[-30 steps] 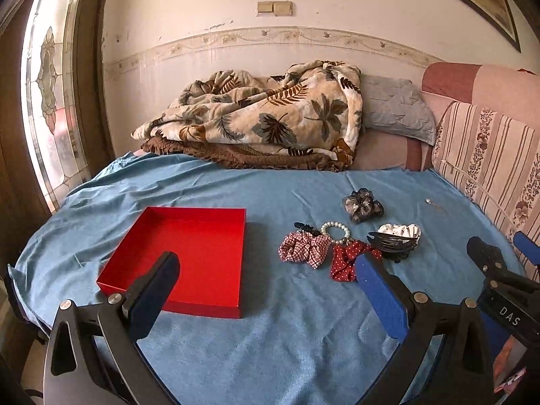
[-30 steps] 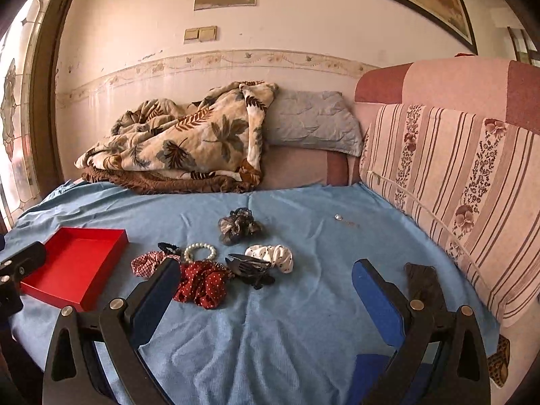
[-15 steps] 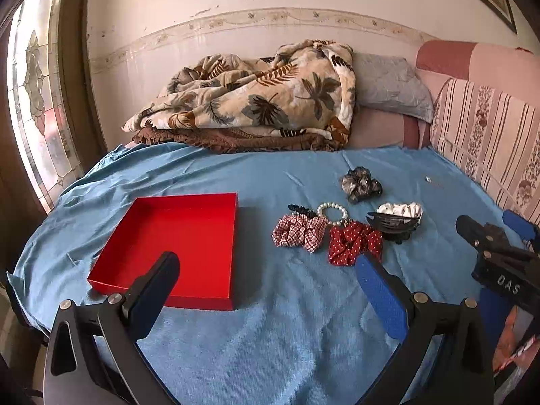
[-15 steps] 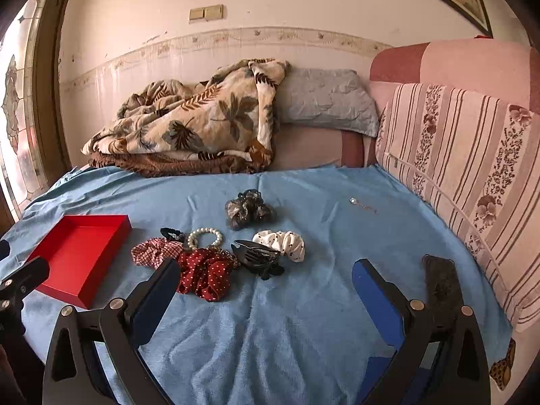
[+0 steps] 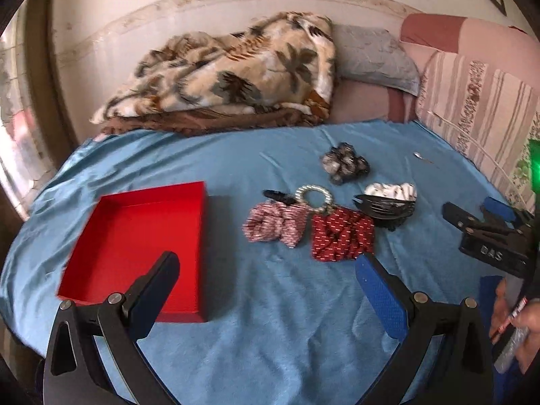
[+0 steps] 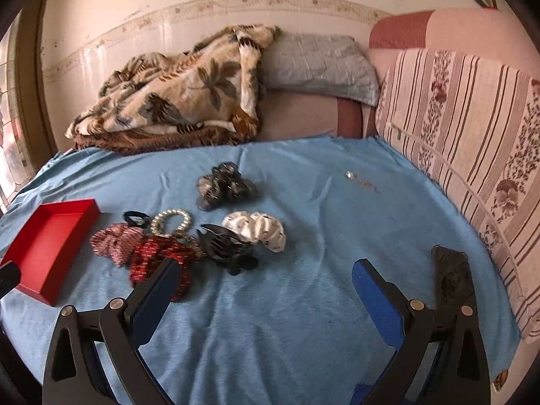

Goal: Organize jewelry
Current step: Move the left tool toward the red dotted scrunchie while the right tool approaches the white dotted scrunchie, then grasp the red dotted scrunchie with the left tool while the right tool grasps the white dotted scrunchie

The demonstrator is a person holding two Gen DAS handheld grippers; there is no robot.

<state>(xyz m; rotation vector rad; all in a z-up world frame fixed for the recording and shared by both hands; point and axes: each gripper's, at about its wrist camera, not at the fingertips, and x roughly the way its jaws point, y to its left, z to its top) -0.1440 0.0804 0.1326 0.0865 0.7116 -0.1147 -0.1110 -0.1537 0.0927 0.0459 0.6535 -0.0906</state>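
Two tools, both spread wide and holding nothing: left tool (image 5: 266, 280) hangs over the blue bedsheet (image 5: 270, 337) with its left finger in front of the red box, right tool (image 6: 266, 283) hangs over the same sheet, its left finger just in front of the dark red scrunchie. Landmark is the red box (image 5: 135, 243), open, lying flat on the sheet. All the jewelry and hair bits sit in a cluster to the right of the red box, none inside it. Nearest the box: pink checked scrunchie (image 5: 273, 224), touching the dark red scrunchie (image 5: 341, 236) on its far side from the box. Behind those two, pearl bracelet (image 5: 312, 197) with a small black hair tie (image 5: 278, 195) just beside it, box side. Further right of the box: black claw clip (image 5: 384, 209) resting against a white scrunchie (image 5: 393, 190). Grey-black scrunchie (image 5: 344, 163) lies apart, behind the cluster. A small silver pin (image 6: 362, 182) lies well apart, furthest from the box, near the striped cushion (image 6: 472, 128). Leaf-print blanket (image 5: 229, 77) and grey pillow (image 5: 374, 57) are piled at the wall behind the box. In the left wrist view the right tool shows at the right edge.
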